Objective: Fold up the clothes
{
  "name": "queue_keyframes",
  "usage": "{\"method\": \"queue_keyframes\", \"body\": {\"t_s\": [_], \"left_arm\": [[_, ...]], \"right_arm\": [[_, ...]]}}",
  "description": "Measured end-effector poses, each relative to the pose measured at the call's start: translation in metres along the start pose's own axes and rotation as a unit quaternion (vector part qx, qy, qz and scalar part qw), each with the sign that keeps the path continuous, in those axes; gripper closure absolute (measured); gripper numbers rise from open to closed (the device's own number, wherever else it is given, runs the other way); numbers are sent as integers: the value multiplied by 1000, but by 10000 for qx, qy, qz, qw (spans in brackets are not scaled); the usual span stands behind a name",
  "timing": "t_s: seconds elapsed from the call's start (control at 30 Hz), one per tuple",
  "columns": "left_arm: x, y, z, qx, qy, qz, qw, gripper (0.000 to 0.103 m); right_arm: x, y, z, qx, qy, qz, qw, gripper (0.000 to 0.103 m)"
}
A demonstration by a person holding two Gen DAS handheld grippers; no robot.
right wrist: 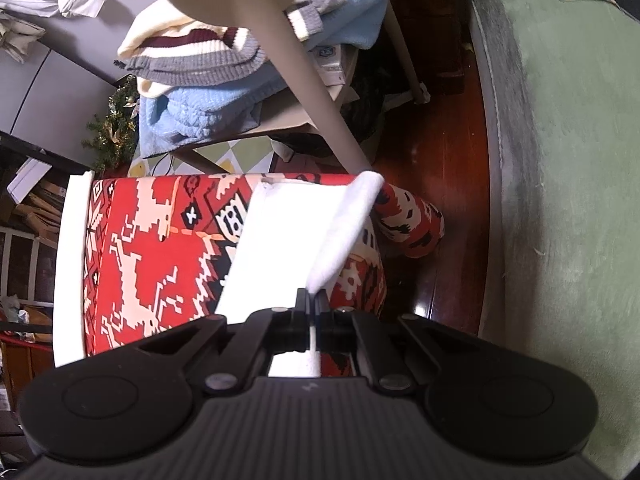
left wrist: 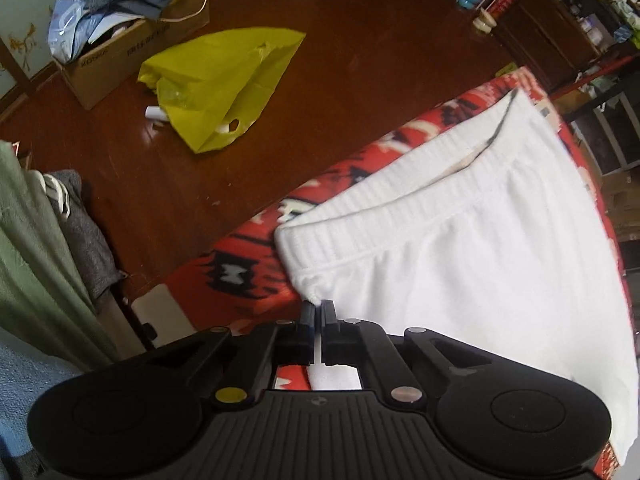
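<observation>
A white garment (left wrist: 472, 248) with a ribbed waistband lies on a red patterned cloth (left wrist: 240, 272) over a table. In the left wrist view my left gripper (left wrist: 319, 305) is shut on the garment's near corner, just below the waistband. In the right wrist view another part of the white garment (right wrist: 288, 232) lies on the same red cloth (right wrist: 152, 248), with one edge lifted into a fold. My right gripper (right wrist: 313, 294) is shut on that lifted edge, and white fabric shows between its fingers.
On the dark wood floor lie a yellow plastic bag (left wrist: 224, 84) and a cardboard box (left wrist: 120, 56) heaped with clothes. A green sofa (right wrist: 568, 160) stands to the right. A chair stacked with blue and striped knitwear (right wrist: 216, 80) stands behind the table.
</observation>
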State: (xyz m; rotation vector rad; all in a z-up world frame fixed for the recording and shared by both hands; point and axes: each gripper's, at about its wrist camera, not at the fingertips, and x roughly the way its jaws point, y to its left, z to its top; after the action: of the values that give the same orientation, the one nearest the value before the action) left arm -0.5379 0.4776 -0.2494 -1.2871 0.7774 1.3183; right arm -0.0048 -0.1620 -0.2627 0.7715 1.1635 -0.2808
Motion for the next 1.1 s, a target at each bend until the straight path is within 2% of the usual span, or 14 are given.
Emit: {"method": "queue_keyframes", "body": {"t_s": [0.17,0.33,0.43,0.57,0.77,0.9,1.1], "left_arm": [[-39,-16,18,-178,-135,-264,9994,101],[-80,-59,48,-276,-250,-811,9960,101],[-89,-96,70,-211,-363,-1117,9929,101],[-73,-148,100,-22,-425,-1258,9911,101],[-30,-208,135,12,-398,-1272,9911,101],[-10,-231,149,-174,-431,-1233,9913,101],[3,-246,161,-374,-381,-1203,9913,101]], "right_arm": [[-18,26,11,8,-109,-14,9999,101],[-47,90,30,-298,-259,315,9987,101],[-56,136,45,-477,-364,515,9969,101],[-49,203,66,-791,-579,828,9917,101],[0,302,82,-1308,-584,734,9870,101],[41,354,83,-1346,-502,588,9879,101],[72,423,73,-1610,-549,514,9841,101]]}}
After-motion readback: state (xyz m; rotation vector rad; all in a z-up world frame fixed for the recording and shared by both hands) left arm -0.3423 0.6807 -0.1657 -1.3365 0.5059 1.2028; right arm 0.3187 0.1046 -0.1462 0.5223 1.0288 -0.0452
